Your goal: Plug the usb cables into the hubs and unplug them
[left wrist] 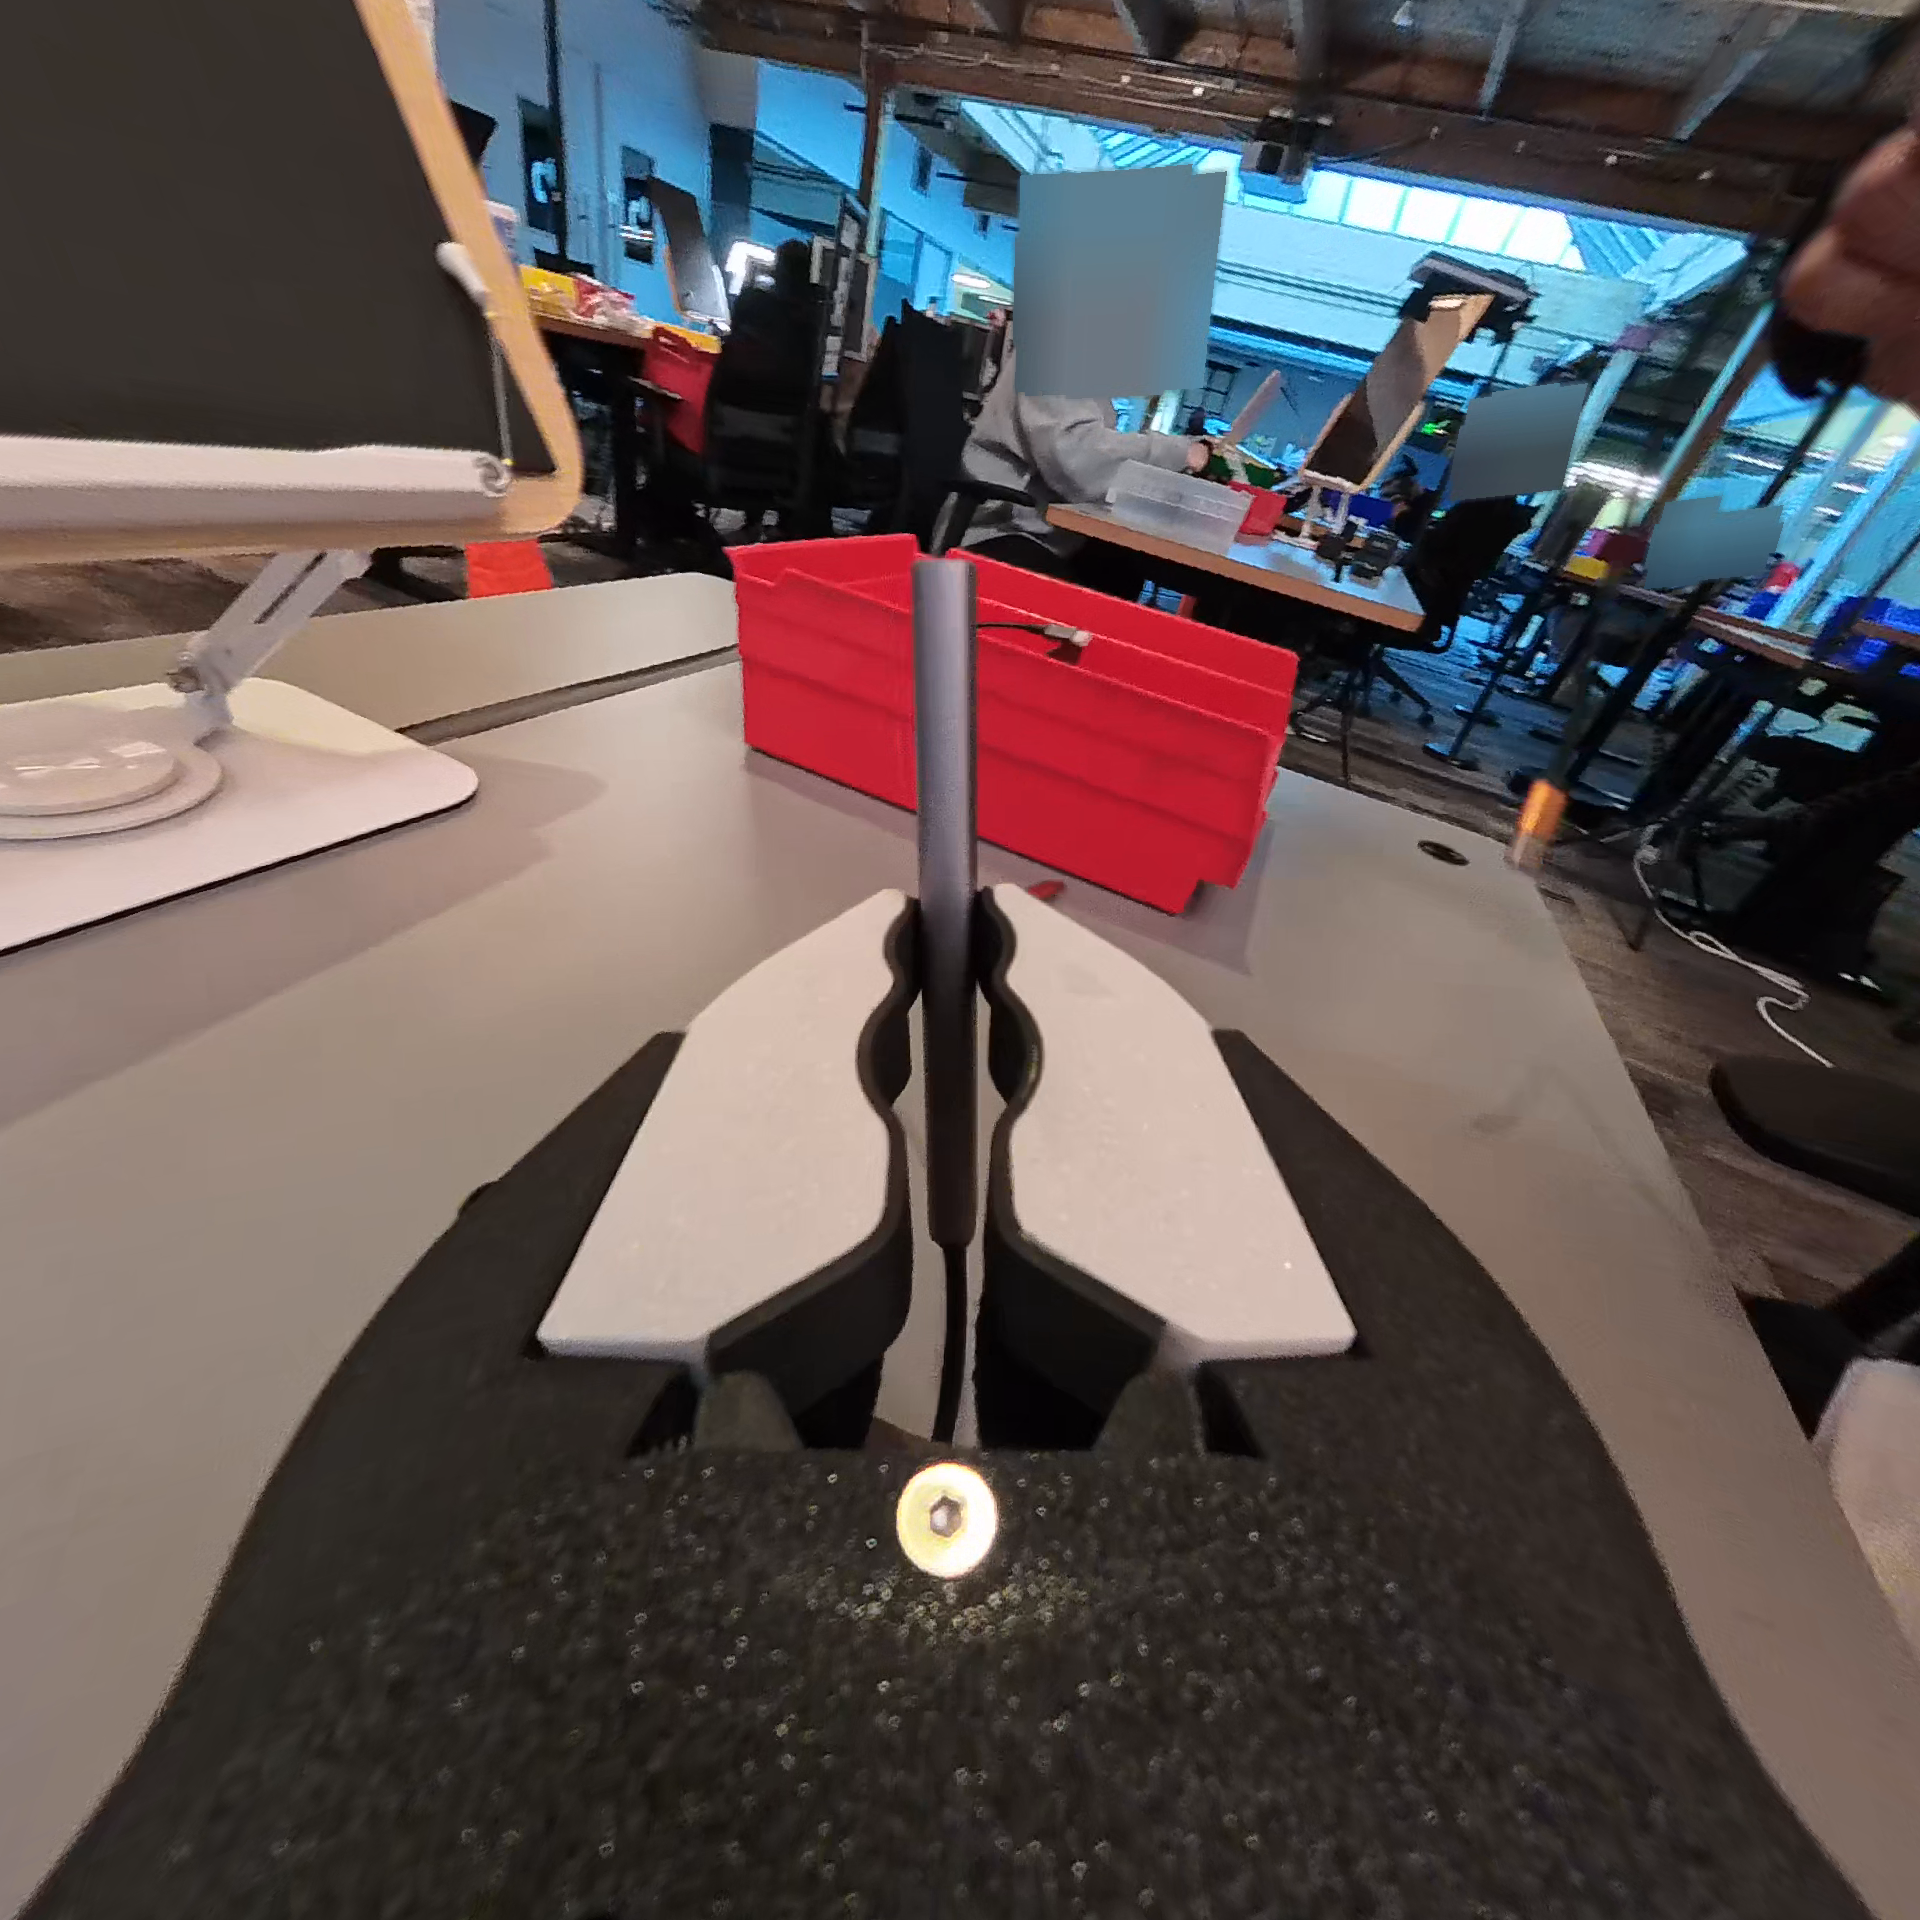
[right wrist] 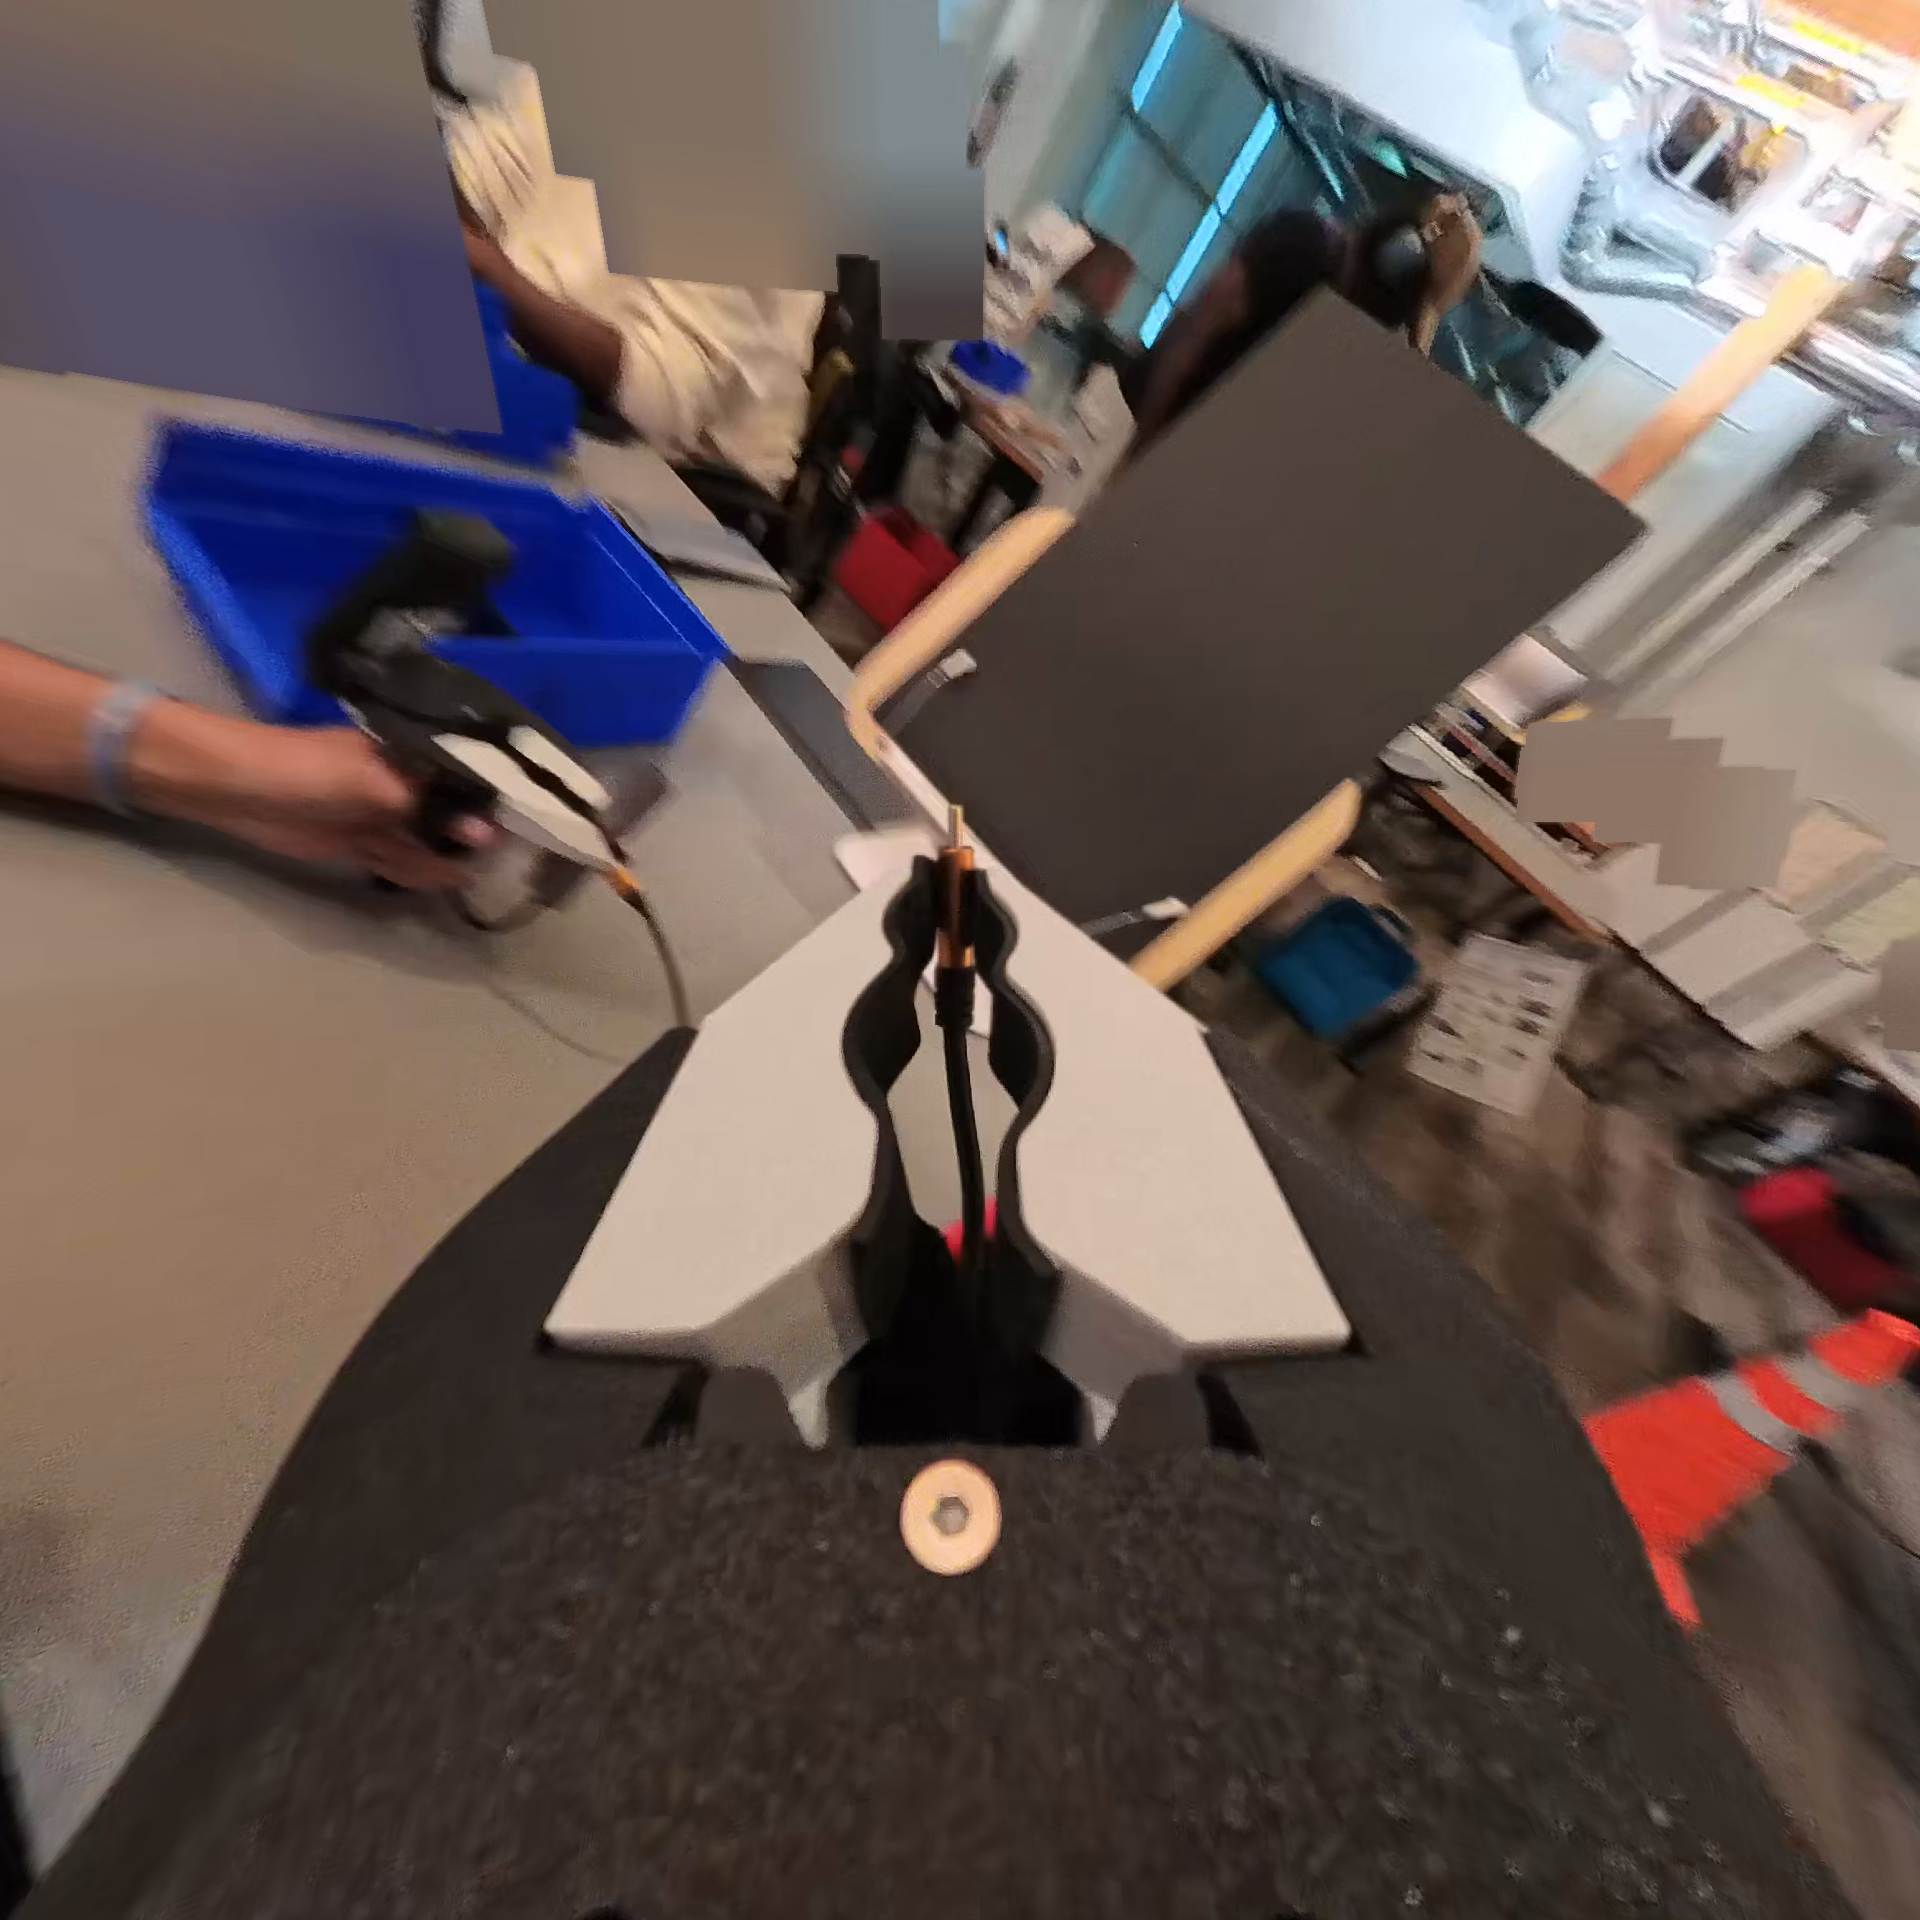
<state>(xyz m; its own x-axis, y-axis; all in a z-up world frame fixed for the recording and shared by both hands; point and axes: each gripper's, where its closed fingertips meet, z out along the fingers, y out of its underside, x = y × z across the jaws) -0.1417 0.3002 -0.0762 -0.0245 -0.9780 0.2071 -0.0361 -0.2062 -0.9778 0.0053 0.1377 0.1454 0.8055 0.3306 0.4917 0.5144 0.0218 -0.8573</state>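
My left gripper (left wrist: 945, 920) is shut on a slim grey adapter bar (left wrist: 943, 727). The bar sticks out forward past the fingertips, and a black cable (left wrist: 951, 1330) leaves its near end. A red bin (left wrist: 1039, 748) stands just behind it on the grey table (left wrist: 312, 1091). My right gripper (right wrist: 952, 883) is shut on an orange cable plug (right wrist: 953, 920) whose metal tip (right wrist: 954, 826) points forward; its black cable (right wrist: 966, 1122) runs back between the fingers. The plug points toward a tilted dark screen (right wrist: 1247, 665). The left gripper (right wrist: 520, 769) shows at far left in a hand.
A white stand (left wrist: 208, 769) holds the wood-framed dark screen (left wrist: 208, 208) at the left. A blue bin (right wrist: 416, 582) sits behind the left gripper. The table edge (left wrist: 1600, 997) drops off at right. An orange cone (right wrist: 1745, 1434) lies on the floor. People sit at other tables. Spacing between my two grippers at the tips: around 30 centimeters.
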